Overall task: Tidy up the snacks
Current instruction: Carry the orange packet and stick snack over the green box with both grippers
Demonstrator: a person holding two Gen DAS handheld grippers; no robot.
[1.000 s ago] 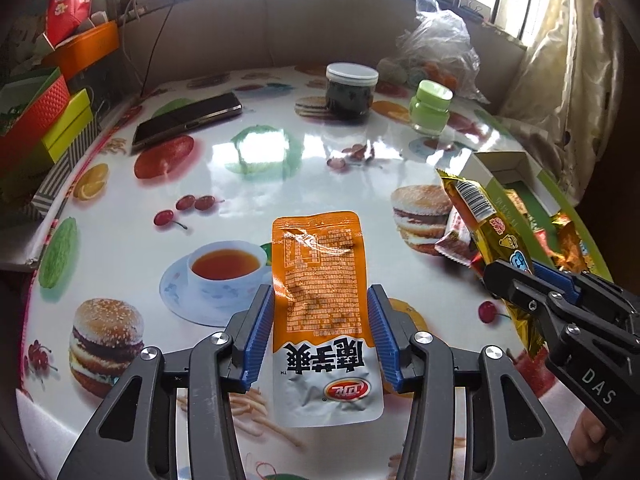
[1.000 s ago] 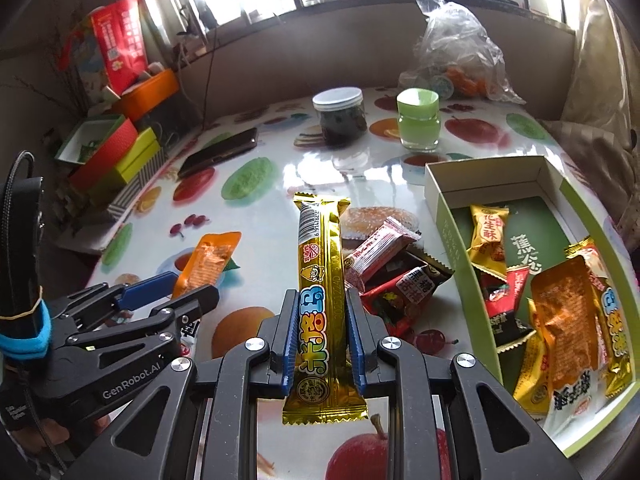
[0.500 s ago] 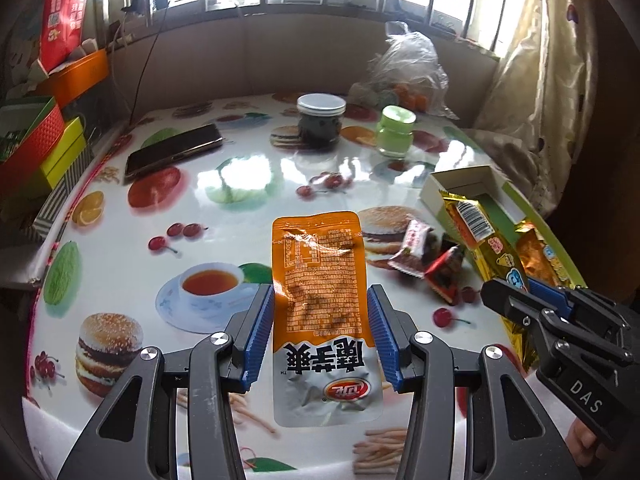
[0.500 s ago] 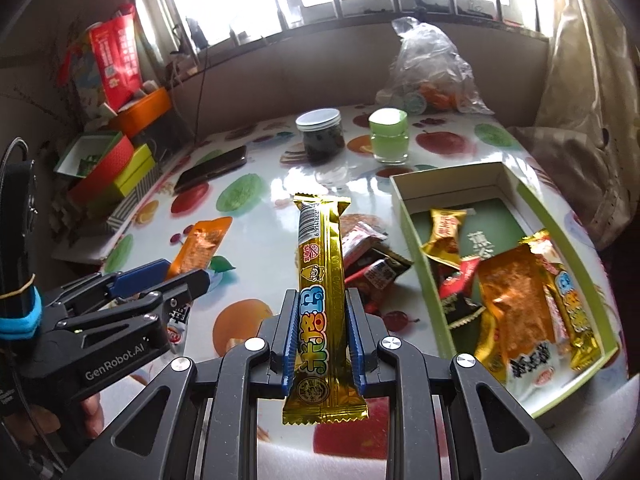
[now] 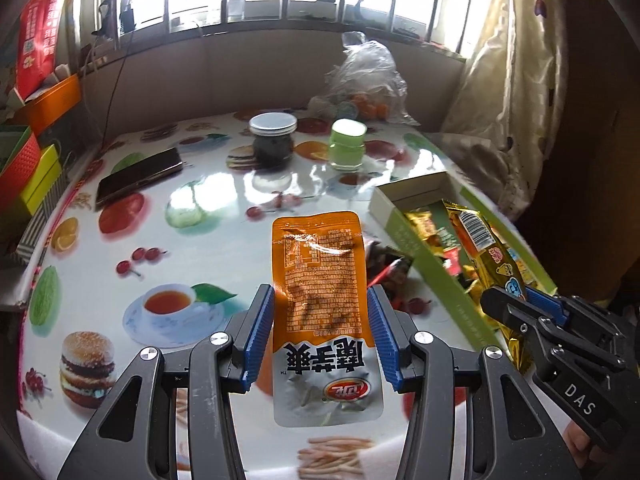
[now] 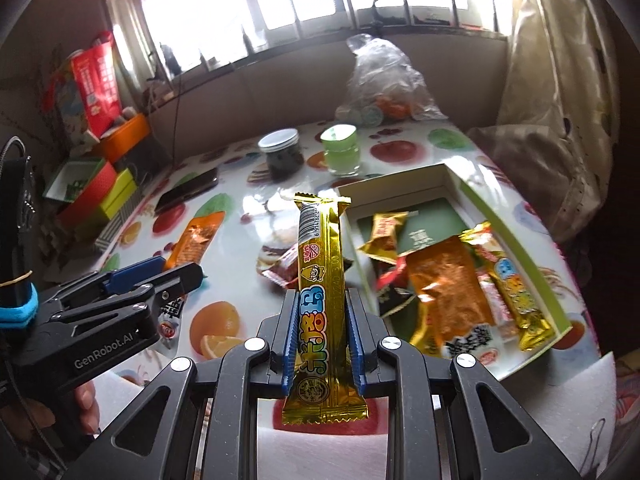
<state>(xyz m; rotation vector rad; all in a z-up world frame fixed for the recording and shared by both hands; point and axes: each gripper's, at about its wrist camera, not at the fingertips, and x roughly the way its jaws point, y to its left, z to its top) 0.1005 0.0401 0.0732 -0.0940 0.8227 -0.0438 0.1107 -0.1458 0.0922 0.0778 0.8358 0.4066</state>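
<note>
Above the table (image 5: 224, 200), left claw (image 5: 320, 336) clamps orange pouch (image 5: 320, 280); right claw (image 6: 322, 340) clamps gold bar (image 6: 320, 280).

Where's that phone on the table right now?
The phone lies flat at the far left of the table, left of the dark jar and near the stacked boxes at the edge.

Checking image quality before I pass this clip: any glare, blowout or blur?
Left wrist view: window glare streaks the glossy tablecloth; held orange packet sharp. Right wrist view: window blown out white, green box contents slightly smeared, gold bar crisp. Both bend at the edges.
</note>
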